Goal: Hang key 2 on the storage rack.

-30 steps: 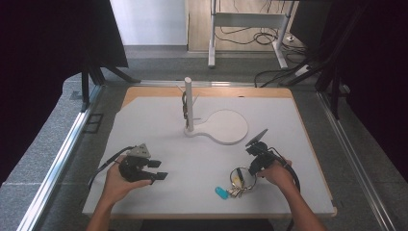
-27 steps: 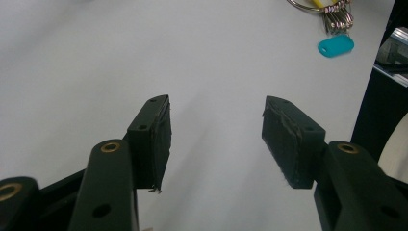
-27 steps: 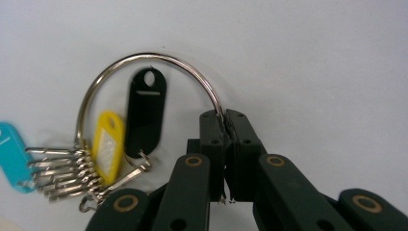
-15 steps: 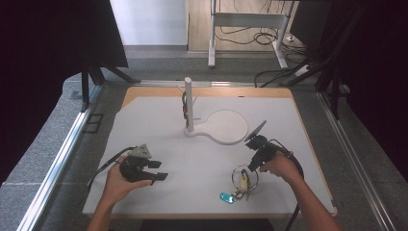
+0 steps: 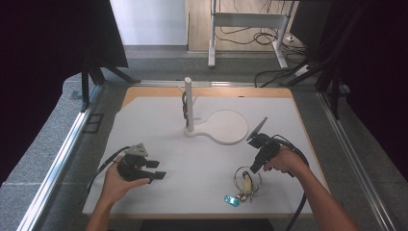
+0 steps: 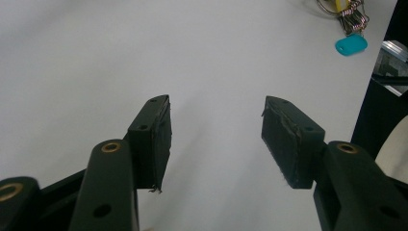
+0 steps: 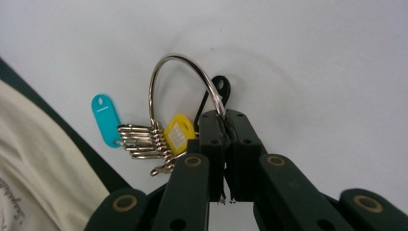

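A metal key ring [image 5: 248,179] [image 7: 185,72] carries several keys [image 7: 142,142], a teal tag [image 5: 232,199] [image 7: 106,118] and a yellow tag [image 7: 179,134]. My right gripper [image 5: 253,168] [image 7: 224,120] is shut on the ring's wire and points down at the front right of the white board. The keys and tags hang from the ring near the board. My left gripper [image 5: 156,169] [image 6: 216,125] lies low at the front left, open, with nothing between its pads. The teal tag [image 6: 350,45] shows far off in the left gripper view.
A white stand with an upright post [image 5: 188,103] and a round base [image 5: 226,126] sits at the middle back of the white board [image 5: 154,120]. Something dark hangs on the post. The board's front edge is close below the keys.
My right gripper has risen a little with the key ring in its grip, and the keys and teal tag have shifted slightly right. The left gripper has stayed still.
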